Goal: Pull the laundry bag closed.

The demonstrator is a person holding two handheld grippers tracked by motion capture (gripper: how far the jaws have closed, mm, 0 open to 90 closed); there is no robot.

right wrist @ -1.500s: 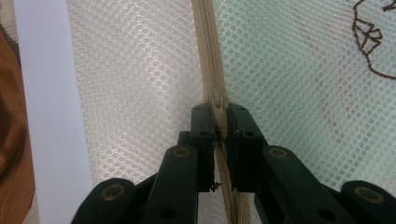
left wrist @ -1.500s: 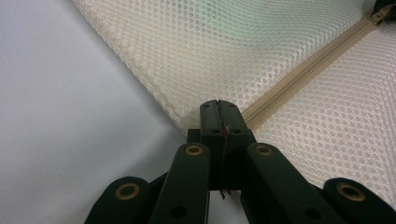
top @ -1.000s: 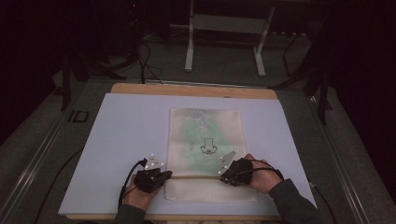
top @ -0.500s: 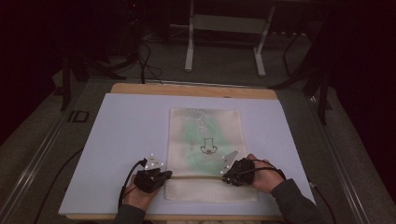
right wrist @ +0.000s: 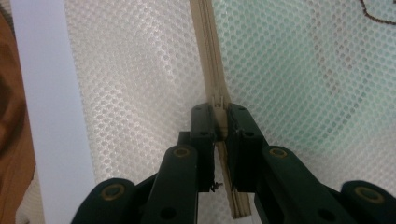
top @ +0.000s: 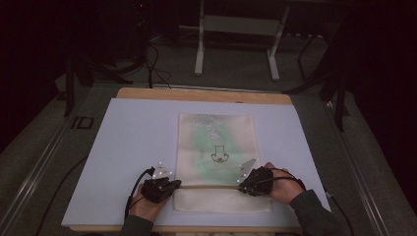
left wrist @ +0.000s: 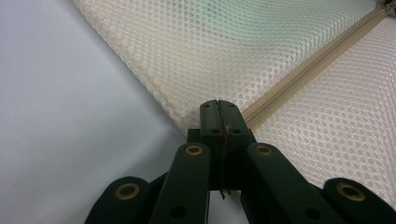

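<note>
Mesh, cream-coloured and honeycombed, makes up the laundry bag (top: 217,160) lying flat in the middle of the lilac mat (top: 128,142) on the tabletop (top: 196,94), with something pale green showing through its upper part. Its beige zipper (top: 209,187) runs across near the person's edge. The left tongs (top: 173,184) sit at the zipper's left end, at the bag's corner; in the left gripper view the jaws are pressed tight together, and whether they pinch a bit of mesh or a tab there I cannot tell. The right tongs (top: 241,184) are at the zipper's right end, and the right gripper view shows the jaws clamped on the zipper tape (right wrist: 219,116) itself.

Judging from this, the step in hand is bracing the bag at both ends before working the zipper. The next move likely calls for one side to hold the tape firm while the other finds the slider and draws it along the track, keeping the mesh taut so it does not bunch.

Compared with a second earlier, nothing has visibly shifted: both hands and the bag lie where they were
</note>
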